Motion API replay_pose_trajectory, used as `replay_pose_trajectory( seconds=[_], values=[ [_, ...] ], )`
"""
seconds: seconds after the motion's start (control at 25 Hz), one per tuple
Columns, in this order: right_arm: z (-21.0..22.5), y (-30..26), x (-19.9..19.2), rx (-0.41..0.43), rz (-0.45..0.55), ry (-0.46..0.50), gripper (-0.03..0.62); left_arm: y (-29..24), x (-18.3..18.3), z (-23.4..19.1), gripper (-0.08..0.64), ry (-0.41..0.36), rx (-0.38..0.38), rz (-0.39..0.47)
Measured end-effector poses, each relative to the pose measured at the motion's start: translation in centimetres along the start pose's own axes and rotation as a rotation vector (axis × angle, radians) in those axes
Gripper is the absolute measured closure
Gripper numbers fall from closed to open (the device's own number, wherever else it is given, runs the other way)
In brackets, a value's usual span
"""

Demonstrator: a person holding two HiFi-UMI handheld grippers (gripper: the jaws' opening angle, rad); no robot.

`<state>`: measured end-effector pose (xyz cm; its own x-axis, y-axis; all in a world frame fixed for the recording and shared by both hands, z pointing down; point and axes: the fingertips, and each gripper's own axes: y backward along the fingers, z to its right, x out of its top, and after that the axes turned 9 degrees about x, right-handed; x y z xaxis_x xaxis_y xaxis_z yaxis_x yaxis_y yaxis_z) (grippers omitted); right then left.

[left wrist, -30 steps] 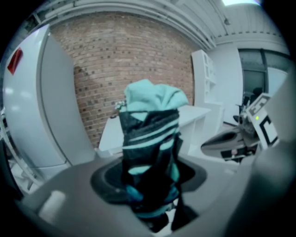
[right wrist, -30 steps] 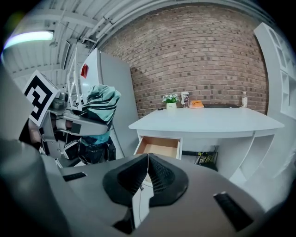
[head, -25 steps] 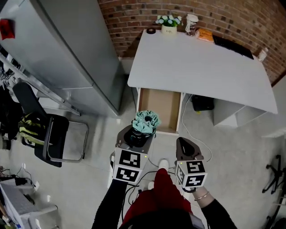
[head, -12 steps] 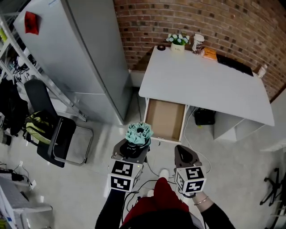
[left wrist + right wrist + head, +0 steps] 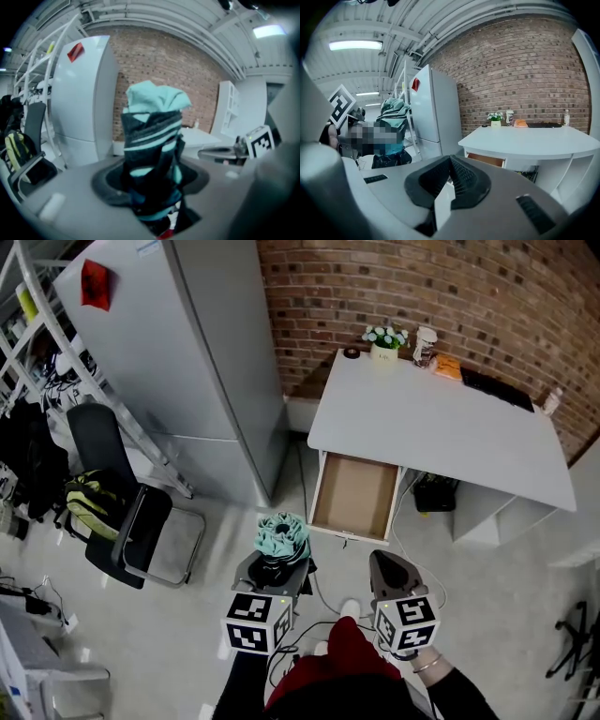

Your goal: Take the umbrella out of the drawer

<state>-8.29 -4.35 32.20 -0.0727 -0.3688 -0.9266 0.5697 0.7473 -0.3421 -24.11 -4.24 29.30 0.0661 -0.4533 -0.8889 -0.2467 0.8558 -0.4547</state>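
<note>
the left gripper (image 5: 273, 564) is clamped on the folded teal umbrella (image 5: 281, 537). its jaws press the dark striped lower part, so the ruffled canopy end stands upright above them. gripped low like that, the bundle likely rides steady and cannot flop. the umbrella is out of the drawer (image 5: 354, 495), carried in the air over the floor on the person's side of the drawer's front edge. the drawer hangs pulled out below the left front corner of the white desk (image 5: 441, 427), its brown bottom bare. the right gripper (image 5: 384, 565) has its jaws together on nothing and sits beside the left, probably free to push the drawer shut.
</note>
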Motion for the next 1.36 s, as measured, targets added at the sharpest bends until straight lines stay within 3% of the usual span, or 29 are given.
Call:
replay_pose_trajectory(
  seconds=[0.68,1.36],
  values=[
    [-5.3,2.0,2.5,0.113,0.045,0.058,0.586,7.5,-1.8,-2.7,0.316,0.182,0.085,0.089],
    [-10.3,3.5,1.1,0.160,0.045,0.063,0.586,12.7,-4.9,-5.9,0.316,0.249,0.124,0.105]
  ],
)
